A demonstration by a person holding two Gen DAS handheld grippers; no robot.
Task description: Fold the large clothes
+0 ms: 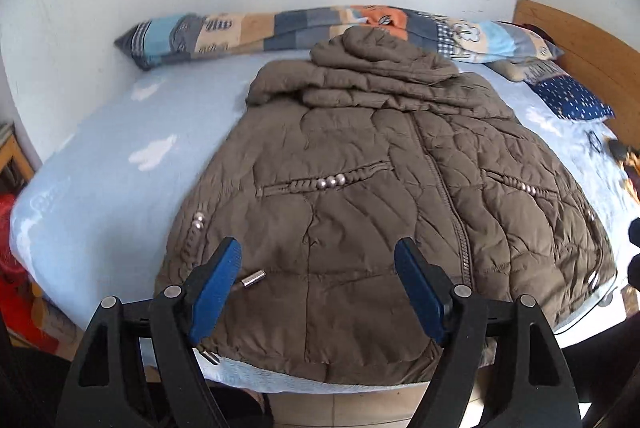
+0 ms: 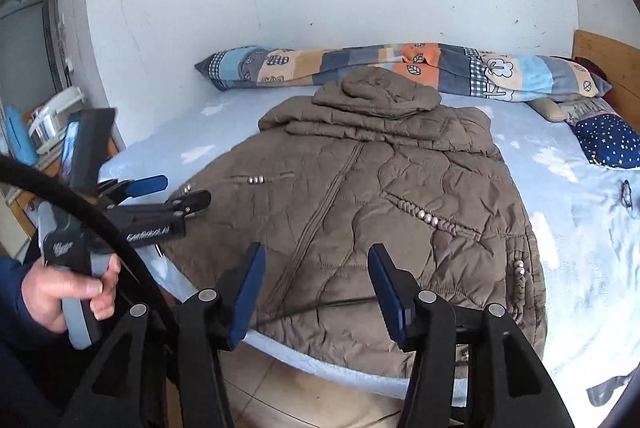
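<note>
A brown quilted jacket (image 1: 380, 196) lies flat on the bed, zipped, hem toward me, with its hood and sleeves folded in at the far end; it also shows in the right wrist view (image 2: 380, 212). My left gripper (image 1: 318, 268) is open and empty, hovering over the jacket's hem at its left half. It also shows from the side in the right wrist view (image 2: 186, 190), at the jacket's left edge. My right gripper (image 2: 316, 278) is open and empty above the hem near the zip. A black cable (image 2: 320, 306) lies across the hem.
The bed (image 1: 120, 156) has a light blue sheet. A long patchwork pillow (image 1: 280, 28) lies along the back wall, a dark blue dotted pillow (image 2: 608, 144) at the right by the wooden headboard (image 2: 604, 60). Glasses (image 2: 626, 194) lie on the sheet at right. A side table (image 2: 44, 132) stands left.
</note>
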